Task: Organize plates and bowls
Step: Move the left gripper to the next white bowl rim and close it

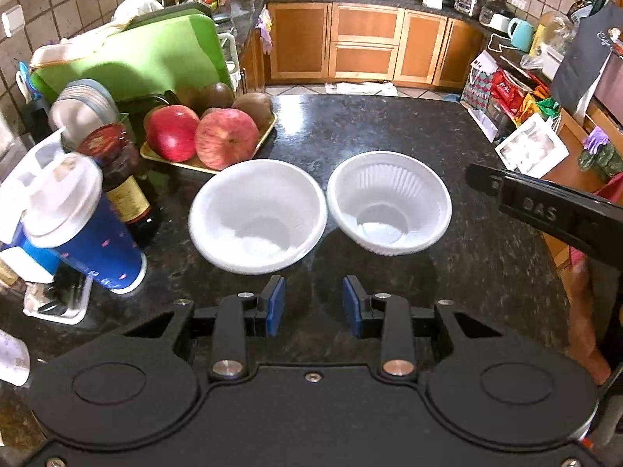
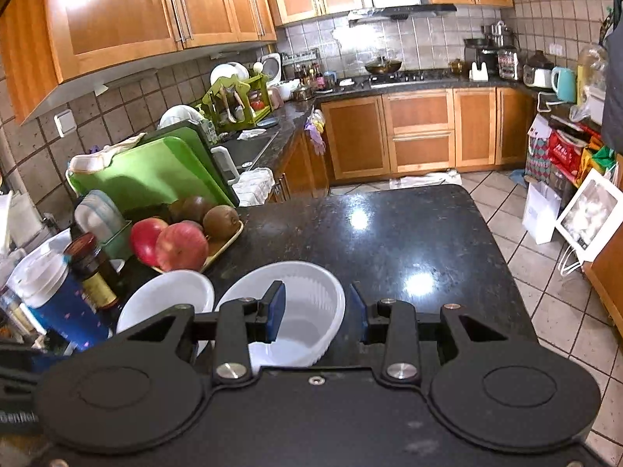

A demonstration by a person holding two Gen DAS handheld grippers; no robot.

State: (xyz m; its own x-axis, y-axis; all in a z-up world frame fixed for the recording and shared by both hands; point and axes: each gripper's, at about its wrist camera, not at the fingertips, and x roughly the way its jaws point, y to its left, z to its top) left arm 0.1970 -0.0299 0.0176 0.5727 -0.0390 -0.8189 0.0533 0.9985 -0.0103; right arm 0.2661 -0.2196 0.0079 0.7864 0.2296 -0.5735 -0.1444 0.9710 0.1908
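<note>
We see two white bowls on the dark desk [image 1: 389, 128], side by side w/ rims nearly touching: a smooth bowl [image 1: 257, 216] and a ribbed bowl [image 1: 389, 202], just beside the fruit tray [image 1: 249, 148]. Neither is stacked yet, so we judge the task barely begun; no plates visible. Our left tool [image 1: 313, 305] hovers short of both bowls, jaws partly open, holding nothing. Our right tool [image 2: 317, 311] is partly open too, empty, jaws either side of the ribbed bowl's rim w/o pressing it.
</note>
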